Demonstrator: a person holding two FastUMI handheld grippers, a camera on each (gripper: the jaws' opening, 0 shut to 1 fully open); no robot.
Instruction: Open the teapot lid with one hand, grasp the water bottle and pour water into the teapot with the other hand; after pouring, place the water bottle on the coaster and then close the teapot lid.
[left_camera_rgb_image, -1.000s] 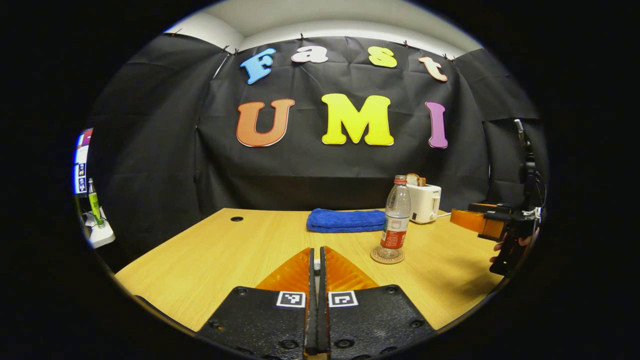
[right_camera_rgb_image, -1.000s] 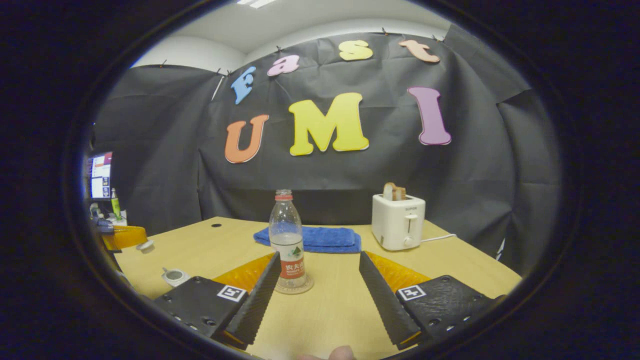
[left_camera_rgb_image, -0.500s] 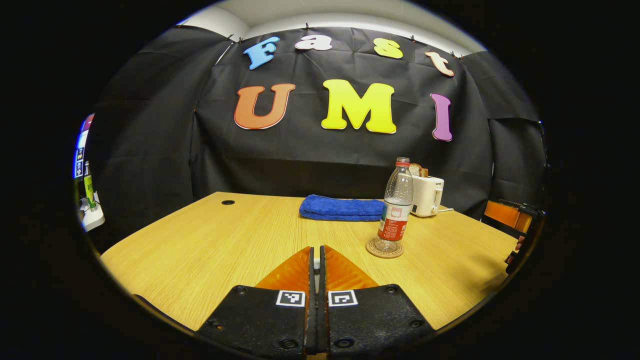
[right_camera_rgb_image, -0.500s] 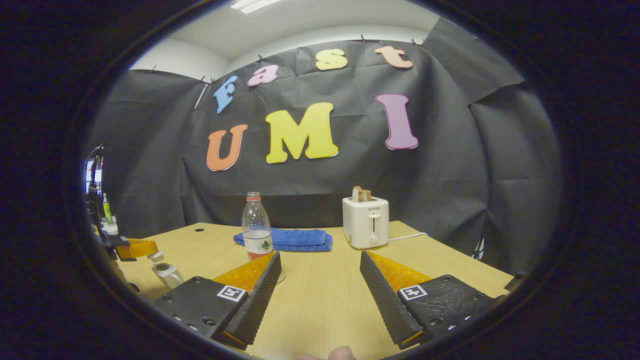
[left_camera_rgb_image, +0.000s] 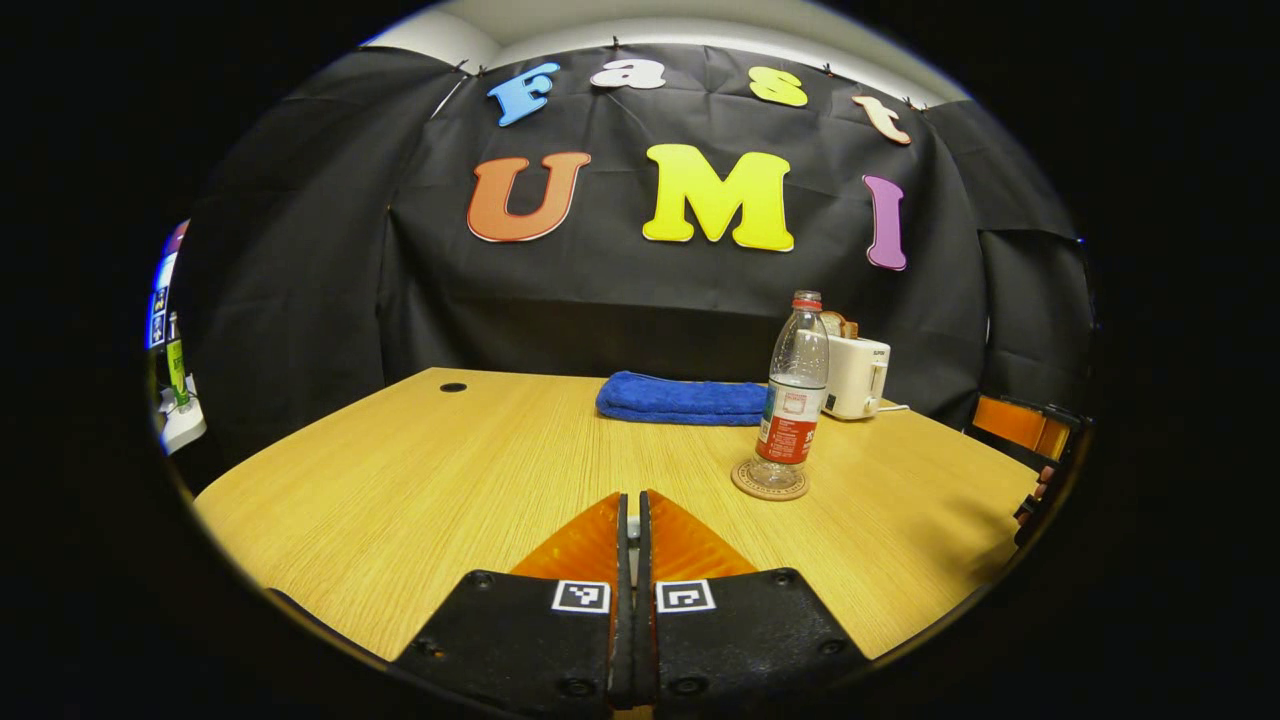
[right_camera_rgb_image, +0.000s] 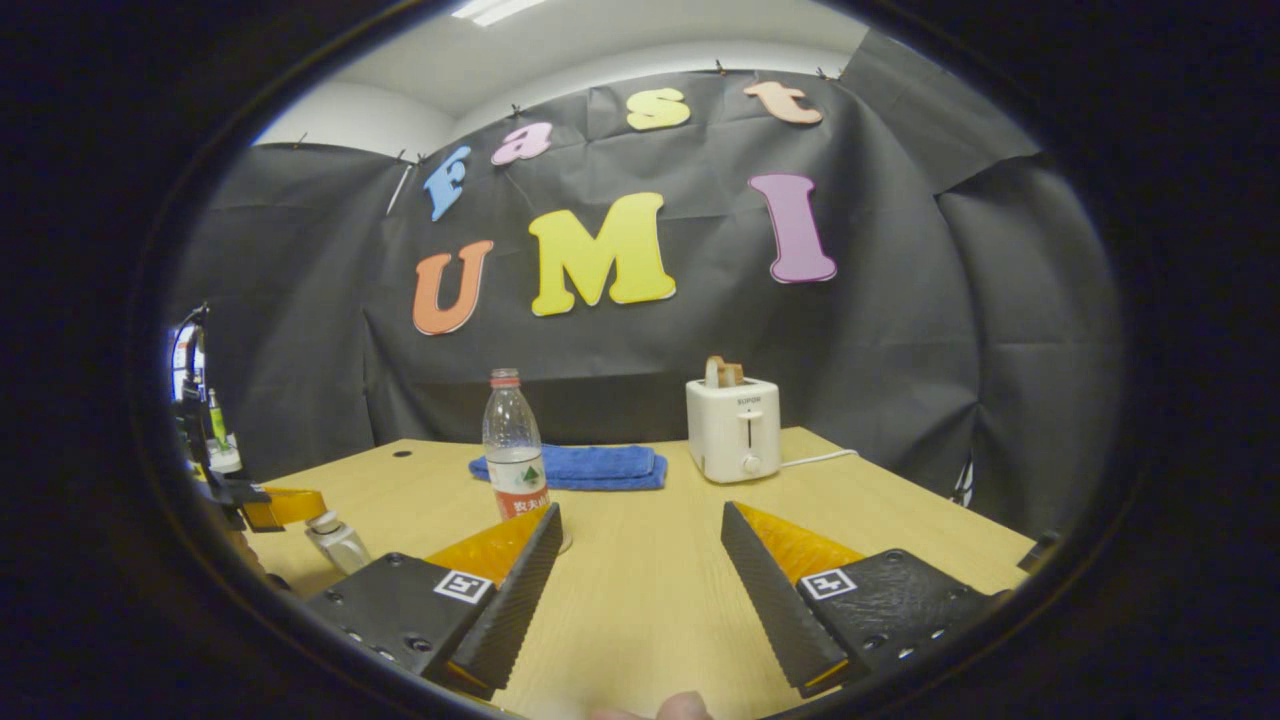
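upright clear ribbed water bottle (left_camera_rgb_image: 794, 395)

teapot (right_camera_rgb_image: 338, 545): frame-cropped, lid unclear | coaster (right_camera_rgb_image: 563, 541): behind right tongs (right_camera_rgb_image: 640, 590)

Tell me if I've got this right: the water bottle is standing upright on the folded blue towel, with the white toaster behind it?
Not quite. The water bottle stands upright on a round coaster on the wooden table, not on the folded blue towel, which lies farther back. The left gripper view shows this. The white toaster does stand behind the bottle.
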